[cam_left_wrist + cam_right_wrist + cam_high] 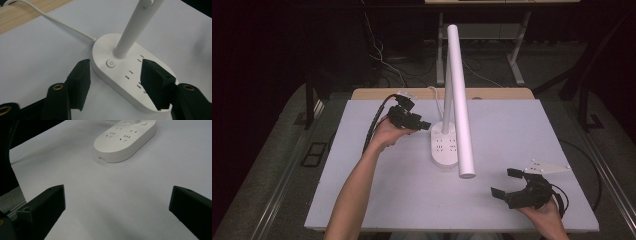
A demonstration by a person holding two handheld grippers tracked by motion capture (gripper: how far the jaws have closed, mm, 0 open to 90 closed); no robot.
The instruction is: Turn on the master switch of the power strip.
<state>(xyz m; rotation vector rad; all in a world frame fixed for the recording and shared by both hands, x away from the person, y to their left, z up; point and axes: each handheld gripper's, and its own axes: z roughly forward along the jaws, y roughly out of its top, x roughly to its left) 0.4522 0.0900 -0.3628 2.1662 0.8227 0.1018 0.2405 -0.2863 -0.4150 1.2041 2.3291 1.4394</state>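
The white desk lamp stands near the middle of the grey worktop, its oval base dotted with sockets and its long tube head leaning out over the worktop toward the person. The left hand-held gripper sits low at the base's cord end, jaws part-way apart with nothing clamped, one on either side of the round power button. The right hand-held gripper rests well apart at the near right, released and wide.

Left claw half-closed at arm's full stretch; right claw spread wide, cradled low in an upturned hand.
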